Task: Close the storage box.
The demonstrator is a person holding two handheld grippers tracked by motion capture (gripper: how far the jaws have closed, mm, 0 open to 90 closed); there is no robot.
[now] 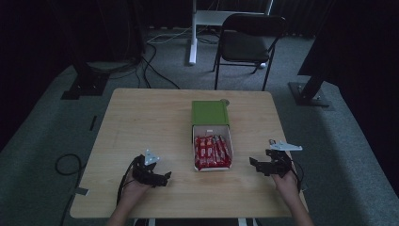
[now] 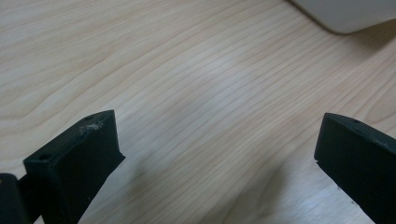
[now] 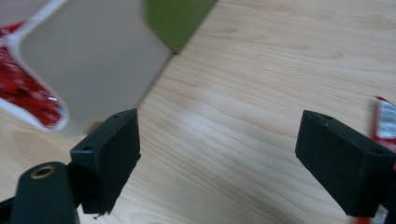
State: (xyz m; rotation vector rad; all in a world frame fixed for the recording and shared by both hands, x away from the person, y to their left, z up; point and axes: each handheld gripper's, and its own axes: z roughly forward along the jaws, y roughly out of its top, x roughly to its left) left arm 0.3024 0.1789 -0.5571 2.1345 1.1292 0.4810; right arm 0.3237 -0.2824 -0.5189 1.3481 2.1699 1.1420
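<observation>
White tray [image 1: 229, 136] of red snack bars [image 1: 212, 152] sits mid-table, half out of its green sleeve [image 1: 210, 113] at twelve o'clock; right gripper [image 1: 258, 164] at three o'clock, jaws wide, nothing between; left gripper [image 1: 165, 177] at eight o'clock, jaws wide, empty; both over the wooden table [image 1: 141, 122].

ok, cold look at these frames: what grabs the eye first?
The white tray of red snack packs, slid out of its green sleeve at the middle of the wooden table, is the brightest thing there. Either side of it sit the left gripper and right gripper, both with jaws open and nothing between them. In the right gripper view, the edge of another red wrapper peeks in beside the jaw.
</observation>
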